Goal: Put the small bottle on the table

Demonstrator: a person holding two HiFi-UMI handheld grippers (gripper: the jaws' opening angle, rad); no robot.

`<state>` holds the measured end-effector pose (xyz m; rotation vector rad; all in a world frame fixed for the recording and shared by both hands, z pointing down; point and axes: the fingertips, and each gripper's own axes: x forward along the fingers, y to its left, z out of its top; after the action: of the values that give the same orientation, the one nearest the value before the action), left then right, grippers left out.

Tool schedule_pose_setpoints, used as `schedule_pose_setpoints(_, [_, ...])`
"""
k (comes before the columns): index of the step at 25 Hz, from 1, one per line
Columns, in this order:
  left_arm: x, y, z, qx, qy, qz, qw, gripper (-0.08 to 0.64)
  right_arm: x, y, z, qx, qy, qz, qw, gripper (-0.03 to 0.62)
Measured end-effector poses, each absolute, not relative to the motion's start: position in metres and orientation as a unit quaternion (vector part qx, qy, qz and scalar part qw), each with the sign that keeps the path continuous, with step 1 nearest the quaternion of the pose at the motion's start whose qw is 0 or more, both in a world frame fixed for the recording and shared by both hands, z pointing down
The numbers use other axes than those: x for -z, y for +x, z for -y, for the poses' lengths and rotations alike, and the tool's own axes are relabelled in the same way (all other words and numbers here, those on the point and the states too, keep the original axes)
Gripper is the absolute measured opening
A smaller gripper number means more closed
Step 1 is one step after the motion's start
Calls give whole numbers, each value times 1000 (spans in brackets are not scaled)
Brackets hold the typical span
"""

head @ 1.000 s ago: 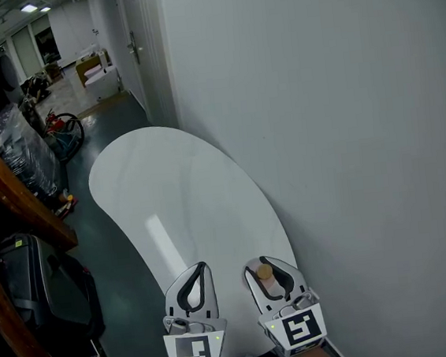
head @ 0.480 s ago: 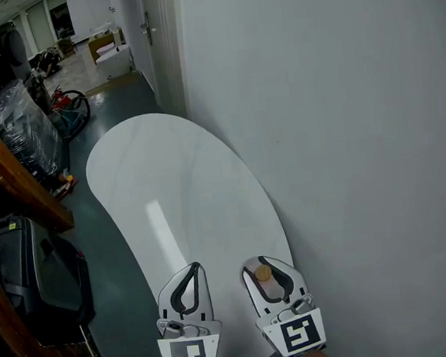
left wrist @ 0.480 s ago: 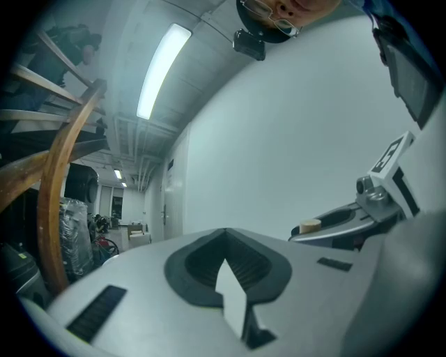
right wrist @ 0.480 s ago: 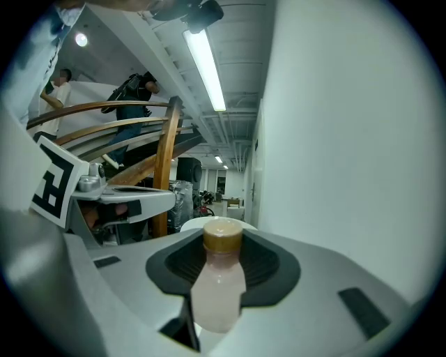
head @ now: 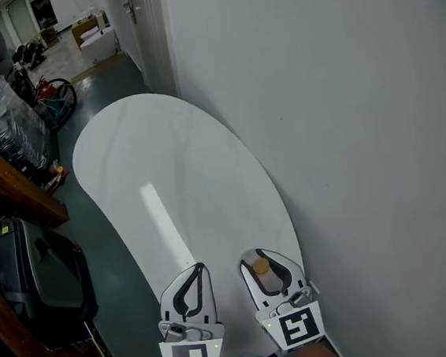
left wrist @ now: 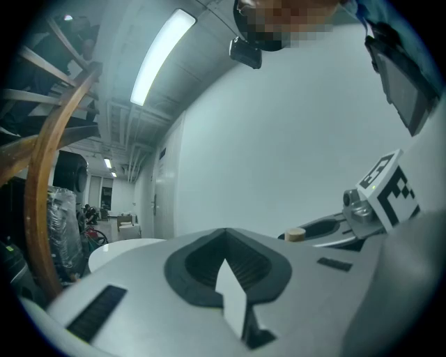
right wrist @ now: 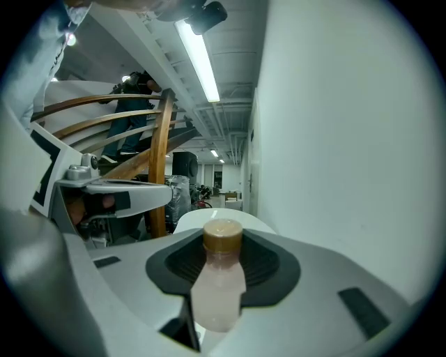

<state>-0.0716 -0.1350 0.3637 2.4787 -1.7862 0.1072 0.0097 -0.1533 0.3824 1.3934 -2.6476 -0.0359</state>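
Clamped in right gripper: small pale-pink plastic bottle with tan cap, only the cap visible from the head view. left gripper pinched together, empty. Near end of white oval table covered by both.

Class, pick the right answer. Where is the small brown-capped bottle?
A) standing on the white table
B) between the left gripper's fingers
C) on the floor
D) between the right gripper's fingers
D: the small bottle sits clamped in the right gripper, while the left gripper is shut on nothing.
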Motion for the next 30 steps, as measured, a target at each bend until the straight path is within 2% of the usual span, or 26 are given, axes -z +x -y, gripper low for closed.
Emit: schedule_pose_setpoints(30, [-400,-67,149,-97,807,578,74,0,-476,30,171,-110,485,857,135,126])
